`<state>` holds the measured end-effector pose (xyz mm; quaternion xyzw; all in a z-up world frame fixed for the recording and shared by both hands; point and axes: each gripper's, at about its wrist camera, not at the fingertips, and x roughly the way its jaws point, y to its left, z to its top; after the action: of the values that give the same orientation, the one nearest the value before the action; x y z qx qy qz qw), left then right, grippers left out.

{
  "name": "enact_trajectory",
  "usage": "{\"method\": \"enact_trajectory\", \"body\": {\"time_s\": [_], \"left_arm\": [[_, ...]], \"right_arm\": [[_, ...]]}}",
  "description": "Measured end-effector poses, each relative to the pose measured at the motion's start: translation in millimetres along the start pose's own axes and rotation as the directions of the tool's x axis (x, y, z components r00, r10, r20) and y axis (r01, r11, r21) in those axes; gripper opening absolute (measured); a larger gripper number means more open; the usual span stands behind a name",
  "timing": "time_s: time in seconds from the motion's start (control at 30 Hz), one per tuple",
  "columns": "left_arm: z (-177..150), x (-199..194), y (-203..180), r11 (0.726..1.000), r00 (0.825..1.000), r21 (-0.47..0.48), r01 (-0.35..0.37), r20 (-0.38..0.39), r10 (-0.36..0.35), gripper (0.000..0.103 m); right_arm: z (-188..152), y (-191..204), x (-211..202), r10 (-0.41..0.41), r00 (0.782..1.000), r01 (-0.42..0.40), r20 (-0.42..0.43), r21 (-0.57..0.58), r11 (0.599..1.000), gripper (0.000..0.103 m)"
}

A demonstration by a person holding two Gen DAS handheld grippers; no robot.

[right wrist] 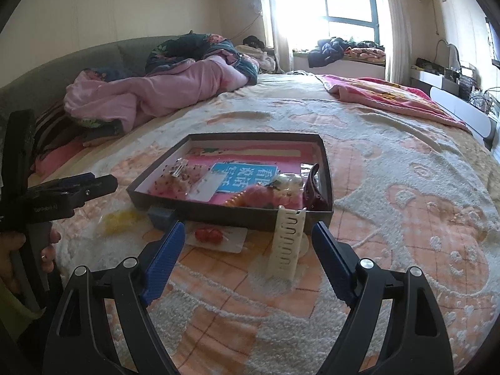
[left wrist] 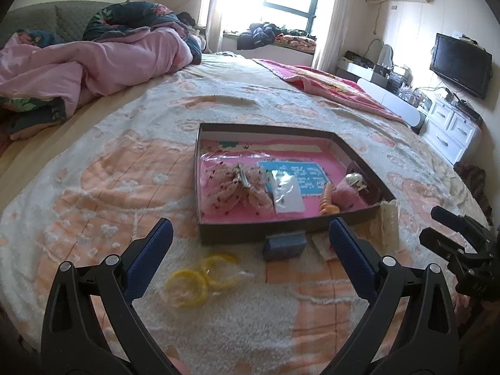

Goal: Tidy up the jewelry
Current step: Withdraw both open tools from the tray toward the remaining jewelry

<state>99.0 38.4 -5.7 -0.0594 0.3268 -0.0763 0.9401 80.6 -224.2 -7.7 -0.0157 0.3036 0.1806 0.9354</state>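
Observation:
A shallow dark box with a pink floor lies on the bed and holds a lace bow clip, a clear packet, an orange coil tie and a pink fluffy piece. In front of it lie yellow rings in a clear bag, a small blue box, a card with red beads and a cream comb clip leaning on the box. My left gripper is open and empty above the rings. My right gripper is open and empty, near the comb clip.
The bed has a peach and cream blanket. A pink quilt is bunched at the far left and a pink-red blanket at the far right. White drawers and a TV stand beyond the bed's right edge.

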Motion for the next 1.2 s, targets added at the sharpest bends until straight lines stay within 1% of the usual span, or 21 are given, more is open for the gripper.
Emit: {"method": "enact_trajectory", "body": {"time_s": [0.43, 0.63, 0.97, 1.07, 1.1, 1.2], "left_arm": [[-20.1, -5.1, 6.2, 0.999, 0.999, 0.016, -0.032, -0.033, 0.032, 0.091], [-26.4, 0.8, -3.6, 0.998, 0.999, 0.060, -0.018, -0.041, 0.020, 0.091], [-31.5, 23.6, -25.7, 0.992, 0.997, 0.127, 0.016, -0.072, -0.007, 0.091], [-31.3, 30.2, -31.0, 0.990, 0.997, 0.138, 0.020, -0.076, -0.010, 0.087], [-31.0, 32.5, -31.6, 0.990, 0.997, 0.140, 0.020, -0.077, -0.009, 0.084], [-31.0, 42.9, -34.8, 0.990, 0.995, 0.135, 0.039, -0.094, -0.026, 0.078]], "right_arm": [[-12.0, 9.1, 4.7, -0.005, 1.000, 0.005, -0.027, -0.025, 1.000, 0.080], [-16.2, 10.6, 10.6, -0.011, 0.999, 0.010, -0.039, -0.033, 0.999, 0.080], [-23.7, 0.9, 24.4, -0.035, 0.997, 0.035, -0.068, -0.010, 0.999, 0.080], [-26.7, -4.5, 30.5, -0.048, 0.996, 0.049, -0.079, 0.001, 0.999, 0.080], [-27.5, -6.4, 32.7, -0.049, 0.995, 0.050, -0.083, 0.006, 0.999, 0.080], [-29.2, -12.0, 38.5, -0.058, 0.994, 0.060, -0.096, 0.026, 0.998, 0.080]]}}
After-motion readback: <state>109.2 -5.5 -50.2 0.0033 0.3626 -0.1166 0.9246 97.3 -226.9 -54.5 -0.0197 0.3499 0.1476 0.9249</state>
